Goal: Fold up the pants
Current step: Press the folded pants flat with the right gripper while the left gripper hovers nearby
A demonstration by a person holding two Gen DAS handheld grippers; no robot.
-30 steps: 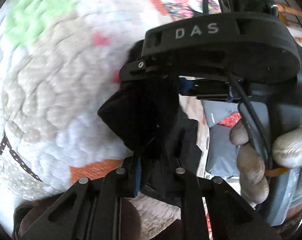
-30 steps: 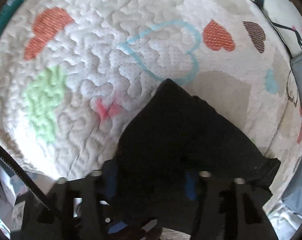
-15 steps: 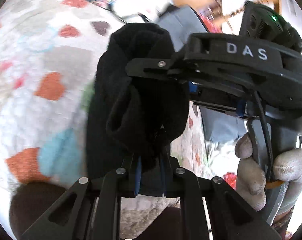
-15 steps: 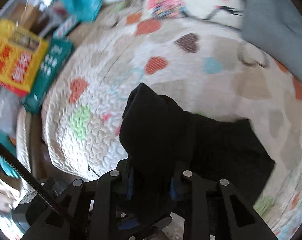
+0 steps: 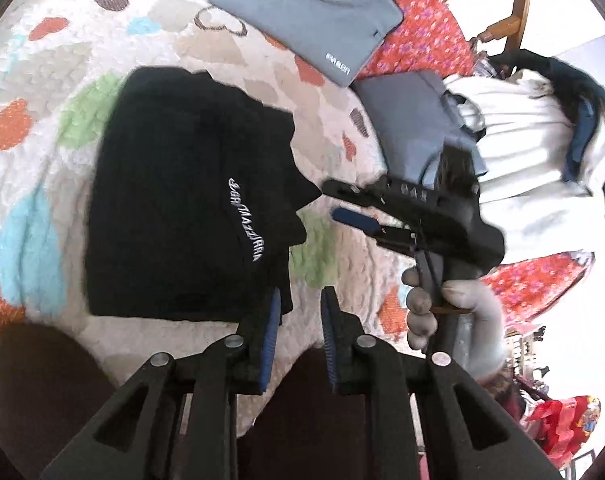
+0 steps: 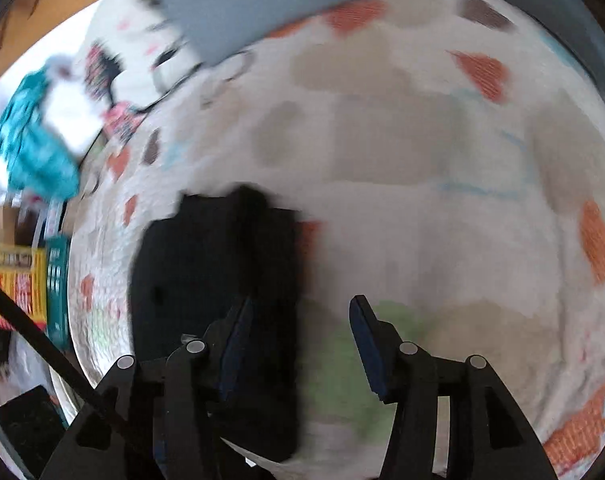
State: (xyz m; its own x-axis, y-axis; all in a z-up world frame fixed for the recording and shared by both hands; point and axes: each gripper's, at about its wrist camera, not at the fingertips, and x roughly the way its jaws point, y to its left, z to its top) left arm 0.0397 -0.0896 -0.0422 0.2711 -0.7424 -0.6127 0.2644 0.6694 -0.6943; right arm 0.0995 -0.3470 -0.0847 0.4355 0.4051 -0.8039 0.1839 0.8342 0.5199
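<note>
The black pants [image 5: 182,208] lie folded into a compact bundle on the quilted heart-pattern bedspread [image 5: 38,56], white lettering facing up. My left gripper [image 5: 298,312] is open and empty, its left finger touching the bundle's near right corner. My right gripper [image 5: 386,208] shows in the left wrist view just right of the bundle, held by a gloved hand. In the blurred right wrist view the pants [image 6: 214,272] lie to the left of my right gripper [image 6: 298,320], which is open and empty.
Two folded grey garments [image 5: 314,12] [image 5: 414,124] lie on the bedspread beyond the pants. A pile of white and dark clothes [image 5: 534,136] and a wooden chair [image 5: 514,4] stand at the right. Colourful boxes [image 6: 18,280] sit beside the bed.
Both grippers have let go of the pants and opened. The bundle that hung from them now lies flat on the bedspread, and both grippers have drawn back from it.
</note>
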